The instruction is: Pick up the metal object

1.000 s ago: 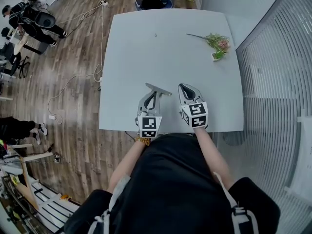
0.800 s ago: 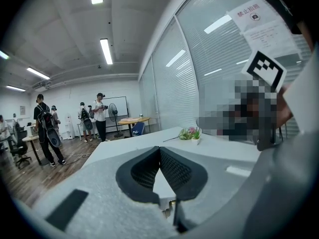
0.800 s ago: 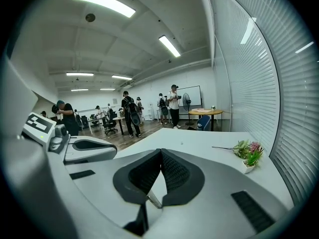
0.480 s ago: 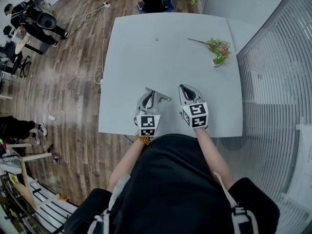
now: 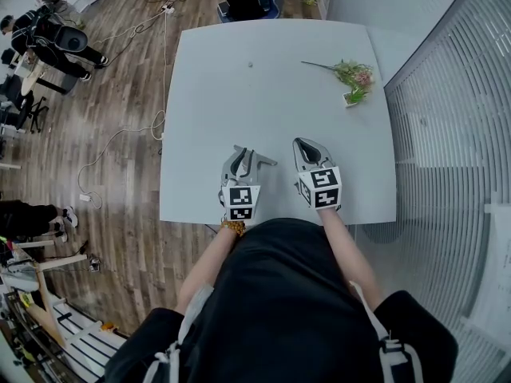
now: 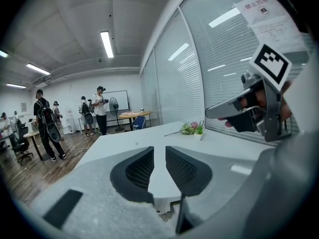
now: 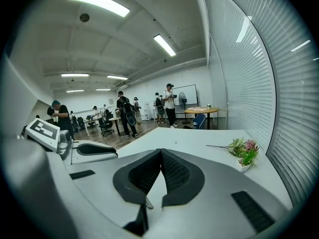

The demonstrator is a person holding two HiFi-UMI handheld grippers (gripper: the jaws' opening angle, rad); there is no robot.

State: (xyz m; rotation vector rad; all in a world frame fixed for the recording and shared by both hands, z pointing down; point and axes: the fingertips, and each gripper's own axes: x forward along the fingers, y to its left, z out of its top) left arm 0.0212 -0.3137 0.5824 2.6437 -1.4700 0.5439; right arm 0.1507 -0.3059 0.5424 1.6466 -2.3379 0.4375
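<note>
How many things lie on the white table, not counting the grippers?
2: a tiny object at the far middle, and a small potted plant near the far right edge. Something small could be hidden at the near edge.

A white paper notice (image 6: 260, 6) is hanging on the glass wall at the upper right of the left gripper view. Its heading is showing four Chinese characters that seem to read 禁止拍照, with a small round symbol beneath. A second sheet (image 6: 277, 30) just below it is carrying lines of print too small to read. A square marker (image 6: 269, 62) beneath the sheets is showing only a black-and-white block pattern.
</note>
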